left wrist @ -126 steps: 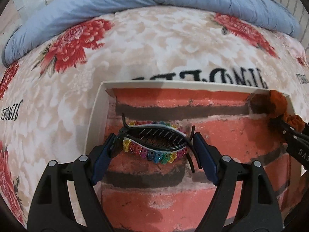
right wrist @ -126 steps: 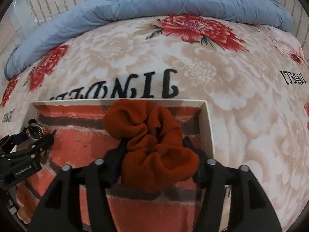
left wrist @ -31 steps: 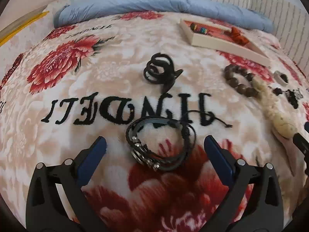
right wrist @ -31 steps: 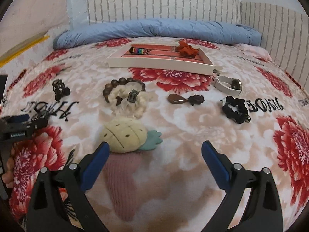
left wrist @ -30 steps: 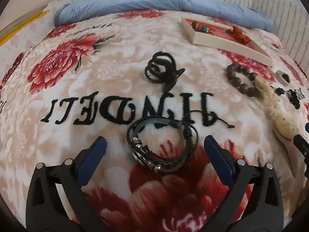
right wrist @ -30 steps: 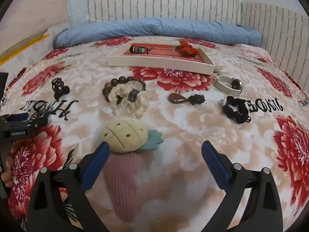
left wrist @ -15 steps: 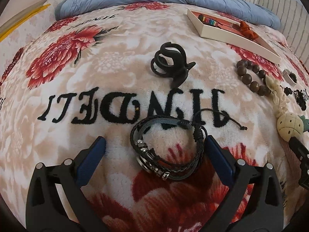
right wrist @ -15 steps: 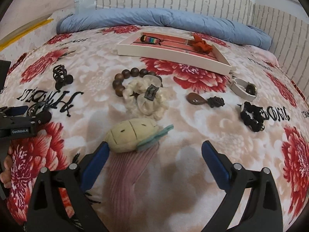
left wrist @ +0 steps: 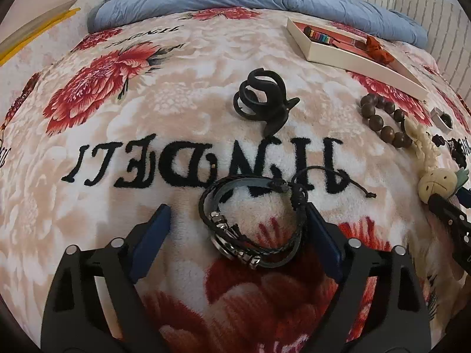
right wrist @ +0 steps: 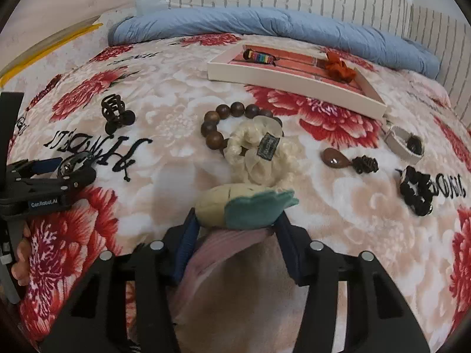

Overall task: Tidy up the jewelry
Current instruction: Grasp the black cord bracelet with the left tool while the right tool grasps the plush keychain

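Observation:
A black braided leather bracelet [left wrist: 253,220] with silver beads lies on the floral blanket between the open fingers of my left gripper [left wrist: 235,223]; the right finger touches it. My right gripper [right wrist: 235,235] is closed around a pink knitted hair piece with a cream pineapple head [right wrist: 235,203]. The white tray [right wrist: 294,83] at the back holds a rainbow hair clip [right wrist: 260,56] and an orange scrunchie [right wrist: 338,66]. The left gripper also shows in the right wrist view [right wrist: 56,176].
On the blanket lie a black claw clip [left wrist: 262,97], a brown bead bracelet [right wrist: 229,120], a cream scrunchie [right wrist: 259,153], a brown teardrop clip [right wrist: 335,158], a black scrunchie [right wrist: 416,192] and a white ring piece [right wrist: 403,141]. A blue duvet [right wrist: 265,26] lies behind.
Both grippers left the tray, where the clip and orange scrunchie stay. My left gripper has closed in around the leather bracelet. My right gripper has narrowed onto the pineapple hair piece.

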`<state>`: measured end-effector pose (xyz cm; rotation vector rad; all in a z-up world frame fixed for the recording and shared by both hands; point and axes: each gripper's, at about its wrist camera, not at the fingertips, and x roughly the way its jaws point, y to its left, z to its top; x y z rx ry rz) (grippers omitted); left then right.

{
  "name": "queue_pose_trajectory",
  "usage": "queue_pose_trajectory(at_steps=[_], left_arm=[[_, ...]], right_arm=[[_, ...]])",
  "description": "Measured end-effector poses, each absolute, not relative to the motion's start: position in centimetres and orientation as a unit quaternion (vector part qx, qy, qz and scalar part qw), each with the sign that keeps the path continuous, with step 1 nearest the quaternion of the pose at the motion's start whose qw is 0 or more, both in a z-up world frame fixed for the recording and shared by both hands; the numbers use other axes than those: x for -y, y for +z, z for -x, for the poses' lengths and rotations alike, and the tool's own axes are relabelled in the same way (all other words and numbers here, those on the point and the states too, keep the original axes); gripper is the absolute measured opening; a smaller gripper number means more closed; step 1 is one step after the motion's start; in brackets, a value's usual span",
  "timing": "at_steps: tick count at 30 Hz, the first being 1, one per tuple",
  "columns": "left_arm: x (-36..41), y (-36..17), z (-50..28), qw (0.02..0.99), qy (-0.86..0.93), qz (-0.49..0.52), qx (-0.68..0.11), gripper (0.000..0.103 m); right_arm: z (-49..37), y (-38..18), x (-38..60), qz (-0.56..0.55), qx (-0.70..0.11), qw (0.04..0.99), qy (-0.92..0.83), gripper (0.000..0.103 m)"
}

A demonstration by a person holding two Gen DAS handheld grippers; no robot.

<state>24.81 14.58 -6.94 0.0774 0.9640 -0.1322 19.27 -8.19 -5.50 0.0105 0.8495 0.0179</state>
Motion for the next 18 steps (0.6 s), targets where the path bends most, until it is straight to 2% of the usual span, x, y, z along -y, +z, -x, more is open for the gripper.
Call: queue_pose_trajectory(at_steps=[11, 14, 18], left_arm=[[-14.9, -6.8, -24.6, 0.886, -0.063, -0.034, -0.459, 0.076], [-15.1, -6.7, -24.4, 0.888, -0.059, -0.033, -0.455, 0.068], [-15.5, -6.4, -24.2, 0.893, -0.043, -0.033, -0.447, 0.049]], right_arm=[[-18.9, -4.8, 11.7, -0.032, -0.404, 0.914, -0.015, 0.047], [-18.7, -4.8, 12.5, -0.040, -0.402, 0.915, -0.019, 0.047], [-18.2, -4.6, 13.2, -0.044, -0.397, 0.917, -0.019, 0.047]])
